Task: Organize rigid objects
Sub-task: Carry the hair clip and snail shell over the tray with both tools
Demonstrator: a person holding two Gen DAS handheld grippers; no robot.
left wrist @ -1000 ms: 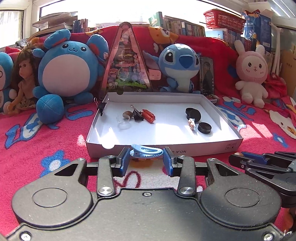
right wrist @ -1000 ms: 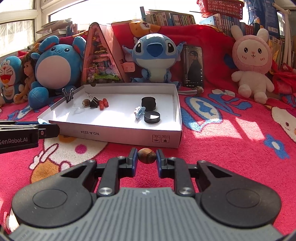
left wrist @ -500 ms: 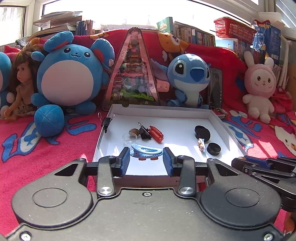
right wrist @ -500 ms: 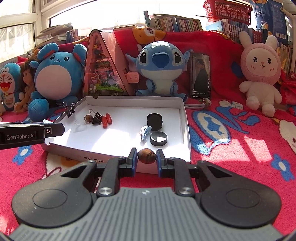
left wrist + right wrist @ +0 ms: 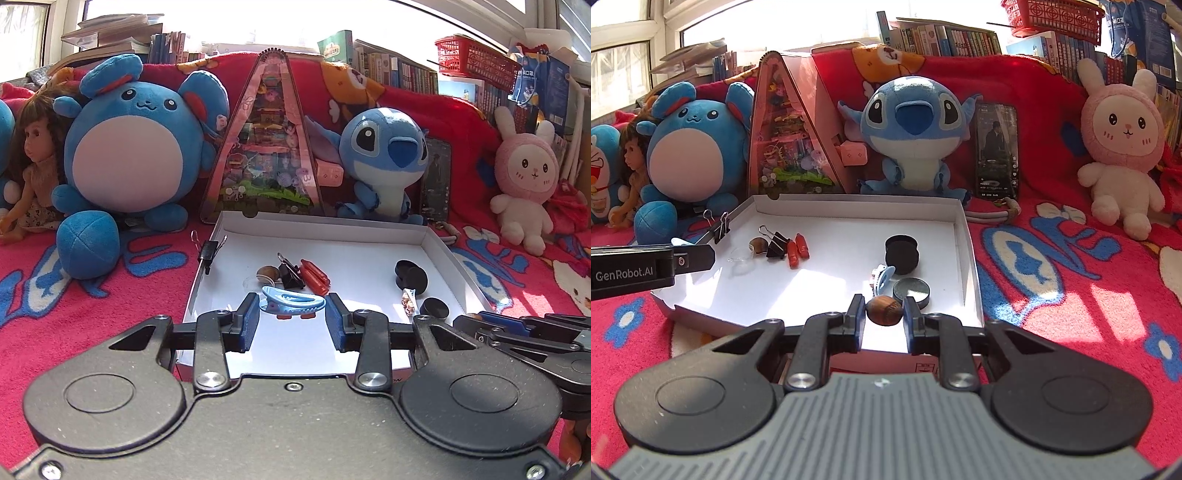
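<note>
Jaws on both grippers are closed around small things above the near edge of the white box [image 5: 325, 229]: the left gripper [image 5: 293, 319] stands the wider of the two, its blue pads pressing the ends of a light blue hair clip [image 5: 293, 303] that lies level between them, while the right gripper [image 5: 884, 314] is drawn in narrow on a brown striped nut [image 5: 884, 310], gripped at both sides. In the left wrist view the box fills the middle from about 12 o'clock down toward the fingers, resting on a red patterned blanket [image 5: 92, 295]. Behind it, at 11 o'clock, sits a round blue plush [image 5: 129, 155], and at 1 o'clock a blue big-eared plush [image 5: 384, 155], with a pink triangular case [image 5: 266, 147] standing between them. Inside the box, at its 10 o'clock side, lie a black binder clip [image 5: 290, 275], two orange-red pieces [image 5: 314, 275] touching it, and a second brown nut [image 5: 268, 273] just beside the clip. Toward 3 o'clock lie two black round pieces [image 5: 410, 275], a smaller black disc [image 5: 436, 308] nearer, and a small pale clip [image 5: 409, 303] between them. Another binder clip [image 5: 208, 251] is clamped on the box's left wall.
</note>
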